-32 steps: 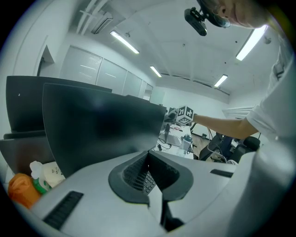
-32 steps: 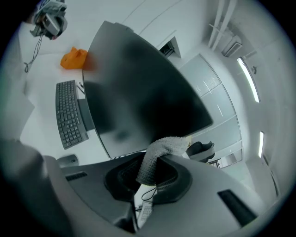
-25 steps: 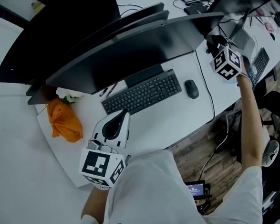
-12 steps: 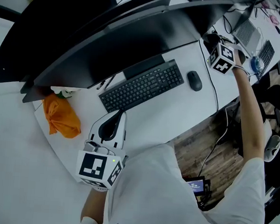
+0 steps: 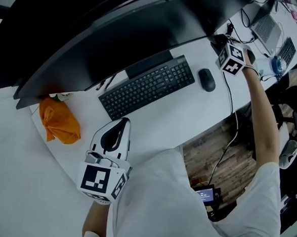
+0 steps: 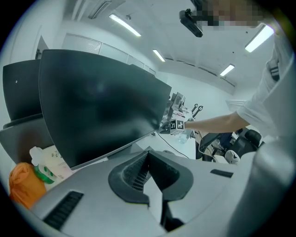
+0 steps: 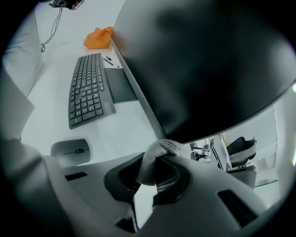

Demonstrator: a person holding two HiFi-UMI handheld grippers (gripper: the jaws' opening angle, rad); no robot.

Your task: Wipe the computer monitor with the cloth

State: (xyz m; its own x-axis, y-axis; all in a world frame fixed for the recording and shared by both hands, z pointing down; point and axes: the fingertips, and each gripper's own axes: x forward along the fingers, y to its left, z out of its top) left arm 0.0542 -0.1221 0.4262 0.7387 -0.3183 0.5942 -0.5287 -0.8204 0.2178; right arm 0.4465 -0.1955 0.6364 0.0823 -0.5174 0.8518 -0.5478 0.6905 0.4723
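Right gripper view shows the right gripper [image 7: 150,178] pinching a grey woven cloth [image 7: 155,162]. The cloth's folded top sits right at the lower edge of the dark curved monitor [image 7: 208,69], near its right end (actual contact is hard to tell), over the rear of the white desk [image 7: 125,125]. The left gripper [image 6: 149,159] has its jaws pressed together on nothing, low near the desk's front edge and pointed at the screen. A black keyboard [image 5: 148,87] lies mid-desk, a mouse [image 5: 207,80] beside its right end and an orange bag [image 5: 59,122] by the left edge.
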